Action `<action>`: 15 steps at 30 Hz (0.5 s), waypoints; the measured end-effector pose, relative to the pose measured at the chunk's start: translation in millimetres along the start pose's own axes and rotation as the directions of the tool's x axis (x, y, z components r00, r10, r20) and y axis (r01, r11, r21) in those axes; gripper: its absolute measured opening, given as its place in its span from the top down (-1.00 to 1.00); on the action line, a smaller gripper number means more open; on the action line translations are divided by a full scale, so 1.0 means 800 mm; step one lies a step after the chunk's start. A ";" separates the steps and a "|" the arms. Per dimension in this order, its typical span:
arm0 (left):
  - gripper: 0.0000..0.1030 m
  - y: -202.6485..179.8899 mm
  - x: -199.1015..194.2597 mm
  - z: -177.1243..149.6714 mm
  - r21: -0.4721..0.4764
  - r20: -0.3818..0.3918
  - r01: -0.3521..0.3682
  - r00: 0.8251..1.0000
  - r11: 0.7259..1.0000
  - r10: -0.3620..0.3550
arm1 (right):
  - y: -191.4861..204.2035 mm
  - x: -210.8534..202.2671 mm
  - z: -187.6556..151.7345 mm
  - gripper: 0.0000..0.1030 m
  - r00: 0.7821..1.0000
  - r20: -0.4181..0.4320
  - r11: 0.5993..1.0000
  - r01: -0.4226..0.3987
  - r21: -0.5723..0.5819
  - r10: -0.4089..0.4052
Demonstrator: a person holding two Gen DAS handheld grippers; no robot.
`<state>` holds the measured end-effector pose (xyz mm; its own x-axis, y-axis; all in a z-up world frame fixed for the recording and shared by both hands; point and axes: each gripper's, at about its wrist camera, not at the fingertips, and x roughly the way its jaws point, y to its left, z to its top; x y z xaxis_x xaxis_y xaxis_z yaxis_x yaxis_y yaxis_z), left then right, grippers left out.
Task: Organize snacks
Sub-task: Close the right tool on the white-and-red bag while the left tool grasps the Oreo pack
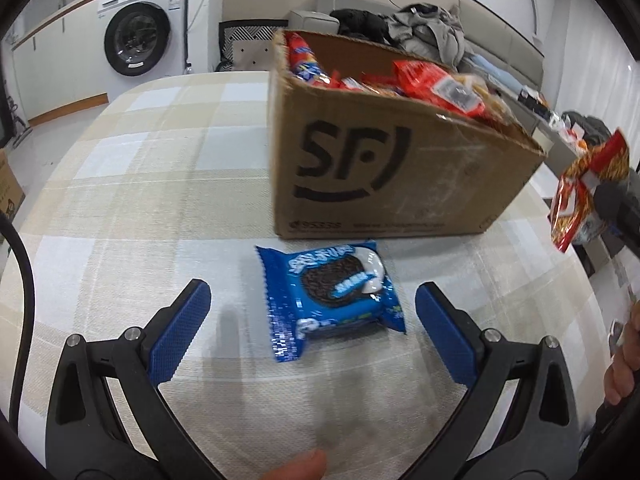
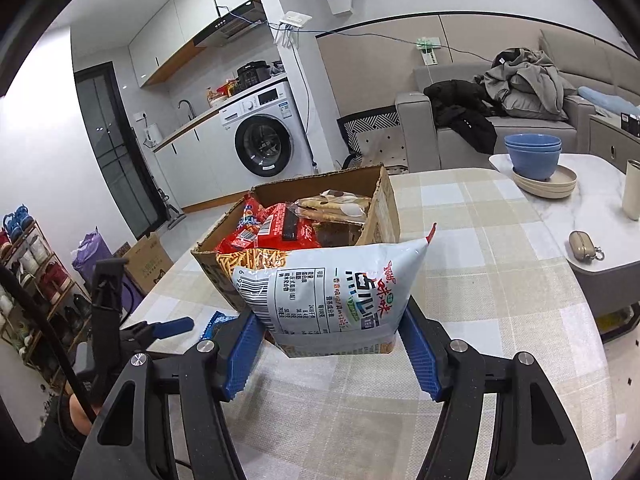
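A blue cookie packet (image 1: 330, 298) lies flat on the checked tablecloth (image 1: 160, 168), just in front of a cardboard box (image 1: 384, 168) full of snack bags. My left gripper (image 1: 312, 304) stands open over the cloth, with the packet between its blue pads and touching neither. In the right wrist view my right gripper (image 2: 332, 340) is shut on a white and red crispy-noodle bag (image 2: 340, 288), held in the air before the cardboard box (image 2: 384, 208). That same bag (image 1: 580, 196) shows at the right edge of the left wrist view. The cookie packet (image 2: 218, 322) peeks out at lower left.
Beyond the table stand a washing machine (image 2: 262, 136) and a grey sofa (image 2: 500, 128) piled with clothes. A side table to the right carries blue bowls (image 2: 534, 156) on plates, a cup (image 2: 632, 188) and a small pouch (image 2: 584, 246). A hand (image 1: 624, 360) shows at the right edge.
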<state>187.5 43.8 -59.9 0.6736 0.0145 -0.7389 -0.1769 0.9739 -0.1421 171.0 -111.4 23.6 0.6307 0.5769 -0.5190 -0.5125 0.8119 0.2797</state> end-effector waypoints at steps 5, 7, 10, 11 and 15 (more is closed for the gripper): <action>-0.98 -0.026 0.016 0.004 0.069 -0.022 -0.074 0.997 0.995 0.075 | -0.003 -0.003 0.003 -0.30 1.000 0.009 1.000 -0.001 0.007 0.001; -0.98 -0.036 0.021 0.006 0.089 -0.032 -0.093 0.995 0.992 0.097 | -0.003 -0.005 0.003 -0.30 1.000 0.011 1.000 -0.003 0.009 0.003; -0.98 -0.042 0.026 0.008 0.093 -0.044 -0.093 0.994 0.991 0.098 | -0.003 -0.004 0.004 -0.30 1.000 0.010 1.000 -0.003 0.008 0.003; -0.97 -0.043 0.029 0.010 0.090 -0.049 -0.090 0.994 0.992 0.094 | -0.003 -0.004 0.004 -0.30 1.000 0.011 1.000 -0.002 0.005 0.002; -0.81 -0.047 0.038 0.013 0.076 -0.063 -0.079 0.995 0.994 0.084 | -0.002 -0.004 0.004 -0.30 1.000 0.009 1.000 -0.004 0.004 0.004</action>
<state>222.3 9.7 -69.8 0.6103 0.0817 -0.7880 -0.1747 0.9841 -0.0333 172.1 -114.3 27.5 0.6343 0.5806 -0.5105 -0.5125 0.8102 0.2847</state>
